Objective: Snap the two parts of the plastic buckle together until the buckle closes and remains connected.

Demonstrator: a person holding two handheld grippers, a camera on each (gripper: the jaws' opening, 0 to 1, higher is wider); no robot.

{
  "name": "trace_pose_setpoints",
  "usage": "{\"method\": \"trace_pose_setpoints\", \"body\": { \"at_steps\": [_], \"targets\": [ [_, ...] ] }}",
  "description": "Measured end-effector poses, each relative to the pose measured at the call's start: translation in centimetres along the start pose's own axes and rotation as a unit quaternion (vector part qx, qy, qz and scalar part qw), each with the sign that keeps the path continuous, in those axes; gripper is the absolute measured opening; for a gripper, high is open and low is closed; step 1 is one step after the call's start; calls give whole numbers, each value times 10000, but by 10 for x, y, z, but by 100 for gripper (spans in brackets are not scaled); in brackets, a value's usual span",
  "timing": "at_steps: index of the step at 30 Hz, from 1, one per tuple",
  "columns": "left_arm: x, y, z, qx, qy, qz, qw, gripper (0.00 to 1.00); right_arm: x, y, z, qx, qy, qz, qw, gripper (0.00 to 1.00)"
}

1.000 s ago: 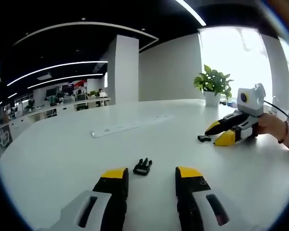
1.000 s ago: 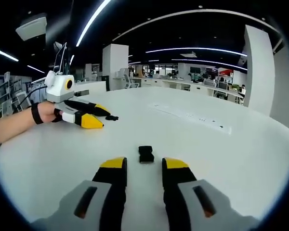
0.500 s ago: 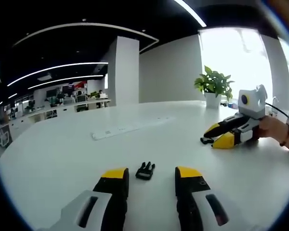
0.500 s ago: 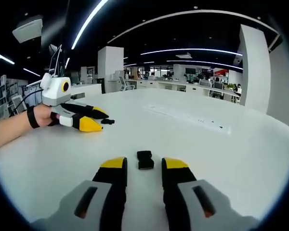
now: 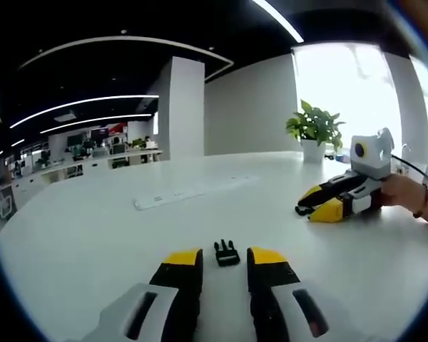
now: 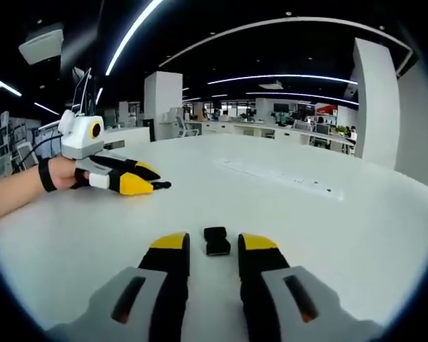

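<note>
The pronged buckle half [image 5: 226, 253] lies on the white table [image 5: 93, 235], just ahead of the open, empty left gripper [image 5: 223, 258]. The socket half [image 6: 215, 241] sits between the open, empty right gripper [image 6: 212, 246] tips. Close gently, squarely around each.

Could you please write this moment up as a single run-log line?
phase: approach | left gripper: open, jaws flanking pronged buckle part | right gripper: open, jaws flanking socket buckle part | parts: apart on table

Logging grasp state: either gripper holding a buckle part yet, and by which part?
Nothing held. The pronged buckle half lies on the table ahead of the open left gripper; the socket half lies ahead of the open right gripper.
</note>
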State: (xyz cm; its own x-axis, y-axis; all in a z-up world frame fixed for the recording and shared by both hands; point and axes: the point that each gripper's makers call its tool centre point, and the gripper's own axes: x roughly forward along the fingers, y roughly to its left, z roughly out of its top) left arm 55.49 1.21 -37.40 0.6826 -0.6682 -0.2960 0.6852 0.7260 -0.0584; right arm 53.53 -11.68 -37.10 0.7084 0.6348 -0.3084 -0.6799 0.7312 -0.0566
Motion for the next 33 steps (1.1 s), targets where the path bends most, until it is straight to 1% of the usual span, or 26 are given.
{"method": "trace_pose_setpoints", "body": {
  "at_steps": [7, 12, 18, 21, 23, 29, 30, 32, 33],
  "targets": [
    [1, 1, 1, -34, -27, 118, 9999, 24, -1, 2, -1, 21, -19, -68, 10000, 26],
    [3, -1, 1, -26, -54, 106, 9999, 22, -1, 5, -1, 33, -24, -90, 10000, 25],
    [2, 2, 0, -51, -41, 183, 9998, 21, -2, 5, -1, 35, -21, -106, 9999, 24],
    [2, 2, -1, -53, -38, 183, 9998, 20, -2, 7, -1, 37, -19, -121, 9999, 22],
    [2, 0, -1, -41, -51, 146, 9999, 18, -1, 5, 0, 31, -17, -103, 9999, 20],
    [2, 0, -1, -39, -51, 143, 9999, 17, -1, 7, -1, 31, -17, -112, 9999, 19],
    [2, 0, -1, -41, -50, 153, 9999, 17, -1, 7, -1, 26, -16, -107, 9999, 19],
    [1, 1, -1, -44, -49, 157, 9999, 16, -1, 9, -1, 6, -6, -85, 10000, 13],
    [1, 1, -1, -44, -47, 162, 9998, 16, 0, 8, 0, -61, -17, -128, 9999, 13]
  ]
}}
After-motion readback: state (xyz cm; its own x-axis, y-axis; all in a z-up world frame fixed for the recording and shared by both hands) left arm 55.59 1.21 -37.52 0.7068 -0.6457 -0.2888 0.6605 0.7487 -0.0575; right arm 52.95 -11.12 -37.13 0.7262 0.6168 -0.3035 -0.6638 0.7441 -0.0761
